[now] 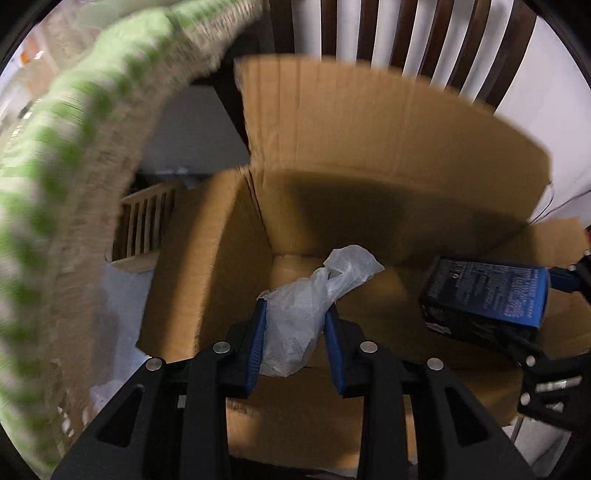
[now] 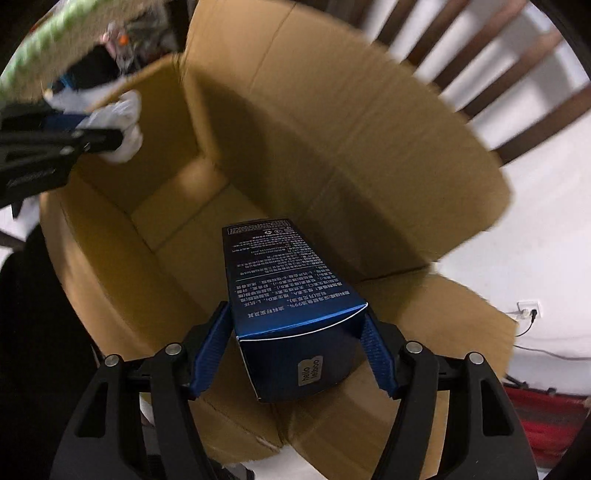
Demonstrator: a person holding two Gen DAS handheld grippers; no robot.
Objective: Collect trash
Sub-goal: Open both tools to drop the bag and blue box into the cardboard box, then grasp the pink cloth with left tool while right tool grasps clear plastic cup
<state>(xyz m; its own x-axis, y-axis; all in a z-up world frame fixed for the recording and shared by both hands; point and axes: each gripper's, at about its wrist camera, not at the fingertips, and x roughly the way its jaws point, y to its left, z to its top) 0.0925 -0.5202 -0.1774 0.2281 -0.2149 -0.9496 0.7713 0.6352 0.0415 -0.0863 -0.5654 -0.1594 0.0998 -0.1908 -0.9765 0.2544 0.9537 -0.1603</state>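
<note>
An open cardboard box [image 1: 369, 155] [image 2: 332, 129] stands below both grippers, flaps up. My left gripper [image 1: 295, 312] is shut on a crumpled clear plastic bag [image 1: 306, 306] and holds it over the box's opening; the bag also shows at the upper left of the right wrist view [image 2: 122, 125]. My right gripper [image 2: 295, 317] is shut on a dark blue printed carton [image 2: 284, 288] and holds it above the box's inside. The carton also shows at the right of the left wrist view [image 1: 484, 295].
A green and beige woven mat edge [image 1: 74, 147] curves along the left. A dark wooden chair back [image 1: 406, 33] stands behind the box. A small wooden slatted rack [image 1: 144, 221] sits to the left. A wall socket with cable [image 2: 528, 310] is at the right.
</note>
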